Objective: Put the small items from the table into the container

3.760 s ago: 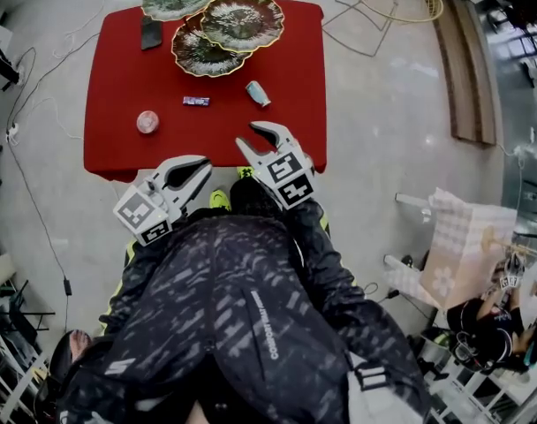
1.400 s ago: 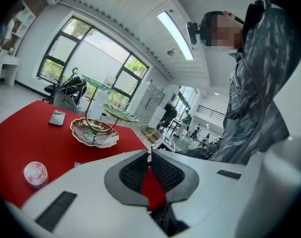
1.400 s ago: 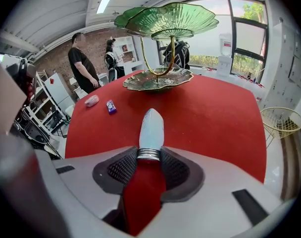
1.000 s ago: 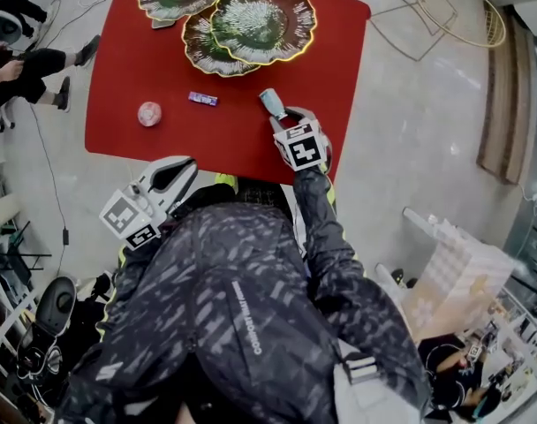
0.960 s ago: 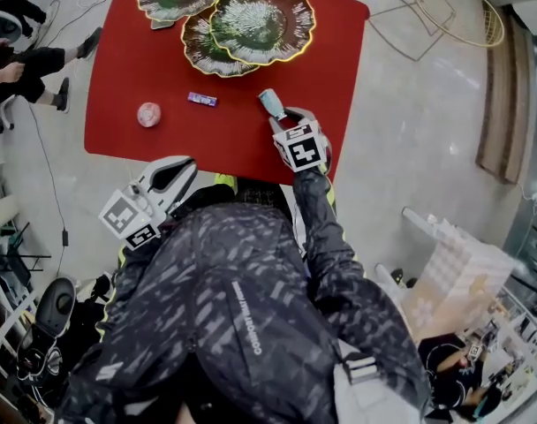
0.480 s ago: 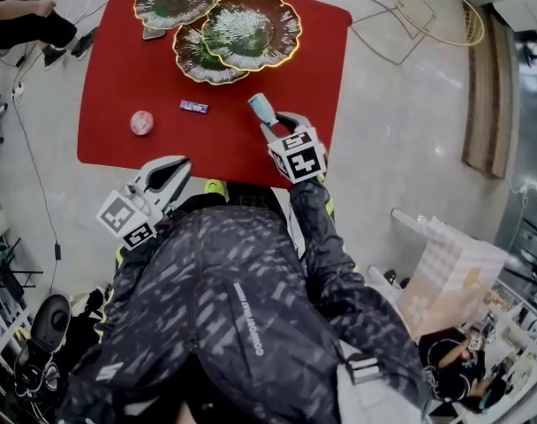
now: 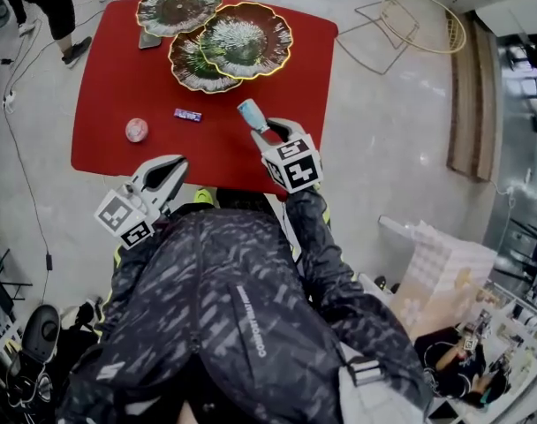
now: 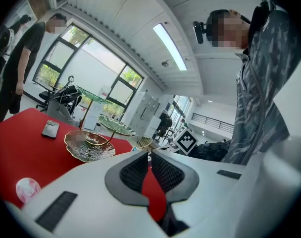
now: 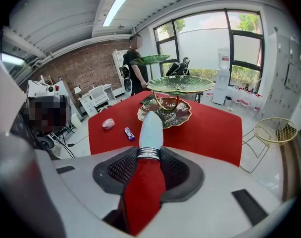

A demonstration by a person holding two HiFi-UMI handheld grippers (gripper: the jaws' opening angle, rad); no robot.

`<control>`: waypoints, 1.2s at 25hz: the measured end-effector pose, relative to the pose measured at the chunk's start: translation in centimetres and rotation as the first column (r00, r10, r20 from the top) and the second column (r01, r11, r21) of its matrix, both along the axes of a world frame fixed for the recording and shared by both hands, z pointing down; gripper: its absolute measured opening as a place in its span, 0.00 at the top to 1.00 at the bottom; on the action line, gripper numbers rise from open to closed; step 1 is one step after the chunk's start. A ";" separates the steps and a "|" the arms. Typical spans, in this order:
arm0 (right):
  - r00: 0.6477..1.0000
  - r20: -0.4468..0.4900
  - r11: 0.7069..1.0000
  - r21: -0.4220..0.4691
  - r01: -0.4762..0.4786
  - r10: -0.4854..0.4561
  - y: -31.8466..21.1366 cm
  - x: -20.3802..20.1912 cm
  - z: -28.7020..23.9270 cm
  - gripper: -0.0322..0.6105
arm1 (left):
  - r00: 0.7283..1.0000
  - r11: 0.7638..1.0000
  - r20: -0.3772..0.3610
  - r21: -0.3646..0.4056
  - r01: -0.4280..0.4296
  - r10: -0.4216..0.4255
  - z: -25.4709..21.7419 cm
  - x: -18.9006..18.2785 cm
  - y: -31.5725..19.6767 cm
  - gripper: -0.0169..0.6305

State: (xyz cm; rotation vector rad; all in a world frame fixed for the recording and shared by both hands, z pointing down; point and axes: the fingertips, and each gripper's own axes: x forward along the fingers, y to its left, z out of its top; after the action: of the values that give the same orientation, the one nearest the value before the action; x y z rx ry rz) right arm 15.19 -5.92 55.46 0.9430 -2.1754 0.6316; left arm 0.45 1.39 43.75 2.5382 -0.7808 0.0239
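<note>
Clamping the pale blue tube [image 9: 151, 130], my right gripper [image 9: 151, 155] aims it lengthwise at the tiered dish [image 9: 181, 115] straight ahead.

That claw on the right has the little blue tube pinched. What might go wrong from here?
1. The right gripper pinches the blue tube only at its silver-ringed end, so most of it juts past the jaws; it might swing or slip out.
2. The leaf-shaped dishes overlap in tiers, so the jutting tube may knock a rim on the way in.
</note>
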 end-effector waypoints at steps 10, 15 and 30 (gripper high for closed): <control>1.000 0.011 0.998 0.059 -0.003 0.002 -1.0 -0.2 -4.5 0.72 | 1.000 1.000 -0.026 0.026 -0.002 0.003 -0.6 0.3 -0.3 0.94; 1.000 0.000 0.996 0.086 0.007 -0.007 -1.7 -0.5 -6.3 0.72 | 0.999 0.999 -0.040 0.035 -0.007 0.008 -0.6 0.5 -0.3 0.94; 0.999 -0.009 0.988 0.142 0.055 -0.054 -4.7 -1.6 -9.5 0.72 | 0.998 0.999 -0.060 0.054 0.004 0.000 -1.2 1.2 -1.3 0.94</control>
State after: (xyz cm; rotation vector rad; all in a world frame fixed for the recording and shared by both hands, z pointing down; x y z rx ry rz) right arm 13.54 -10.62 45.96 0.9538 -2.2571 0.4524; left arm 1.69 0.05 42.55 2.5768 -0.7705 -0.0743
